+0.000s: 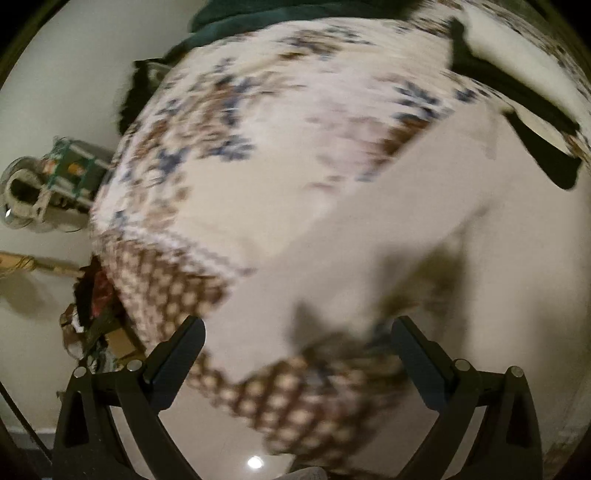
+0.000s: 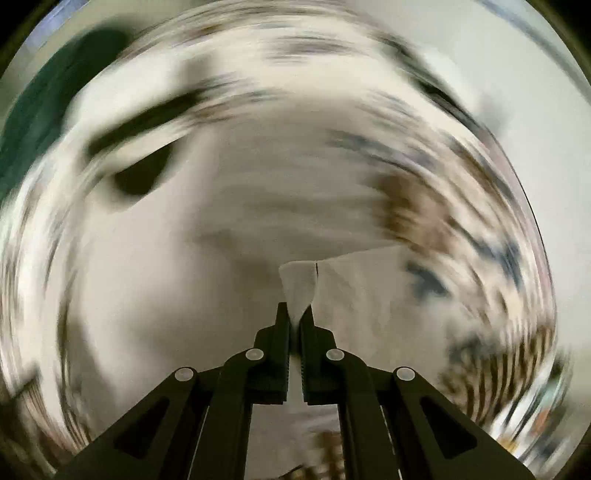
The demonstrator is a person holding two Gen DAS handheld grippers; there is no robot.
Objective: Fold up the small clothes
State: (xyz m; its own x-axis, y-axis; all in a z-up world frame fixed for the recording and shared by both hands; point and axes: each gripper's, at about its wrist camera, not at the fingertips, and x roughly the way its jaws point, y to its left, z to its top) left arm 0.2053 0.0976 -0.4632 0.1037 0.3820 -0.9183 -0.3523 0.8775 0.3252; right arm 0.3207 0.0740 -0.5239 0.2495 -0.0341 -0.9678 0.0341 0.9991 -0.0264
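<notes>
There is one white garment (image 1: pixel 388 221), one patterned bedspread (image 1: pixel 229 122) under it, and two grippers, one per view. Taking the garment as the landmark: in the left wrist view it lies spread over the bedspread, a pale plain sheet of cloth running from the upper right down toward the lower middle, and the left gripper (image 1: pixel 295 339) hangs just short of its near edge with its fingers spread wide and nothing between them; a brown-and-cream checked border of the bedspread crosses the gap between those fingers. In the right wrist view the right gripper (image 2: pixel 294 314) has its fingers drawn nearly together, pinching a small bunched corner of the garment (image 2: pixel 299 288), which fans out just beyond the tips. That view is heavily smeared, so little else in it can be read. Beyond the garment's far edge in the left view lies a dark green cloth (image 1: pixel 236 18), and a black strap-like piece (image 1: pixel 517 107) lies just to the garment's upper right. Left of the bedspread, well apart from the garment, there is floor clutter (image 1: pixel 55 181), too blurred to name. Nothing lies across the garment itself.
</notes>
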